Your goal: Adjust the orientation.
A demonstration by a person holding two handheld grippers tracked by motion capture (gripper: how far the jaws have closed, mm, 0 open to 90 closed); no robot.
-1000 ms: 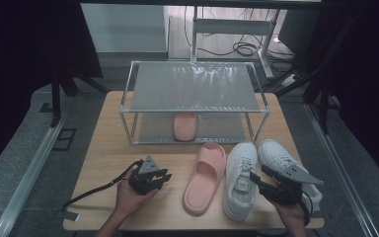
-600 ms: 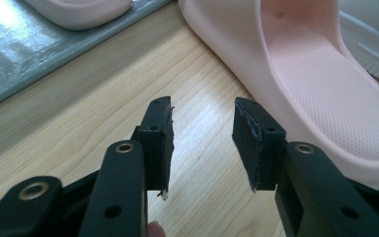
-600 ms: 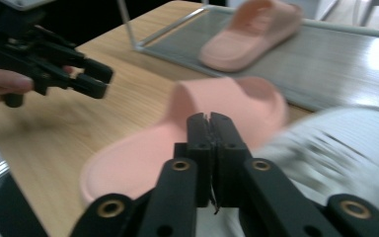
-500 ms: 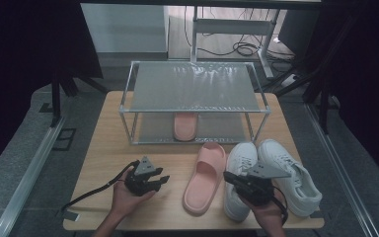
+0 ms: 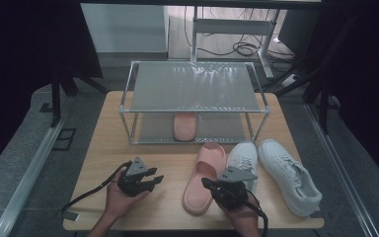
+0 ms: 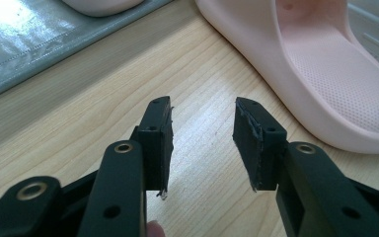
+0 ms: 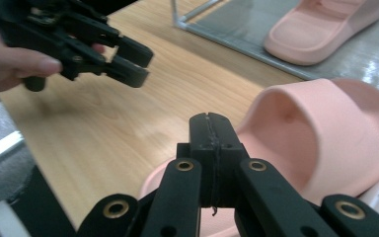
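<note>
On the left of the tabletop [image 5: 103, 148], the left hand-held gripper [image 5: 154, 179] hovers with jaws apart, empty. Just right of it lies a pink slipper [image 5: 205, 177], soft, light foam by its look; its strap arch seems the best hold. The right hand-held gripper [image 5: 207, 183], jaws pressed together on nothing, sits at the slipper's heel, white sneakers [image 5: 286, 175] beyond.

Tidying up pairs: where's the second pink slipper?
In the high view, the second pink slipper sits on the rack's lower shelf, behind the pink slipper on the table.
</note>
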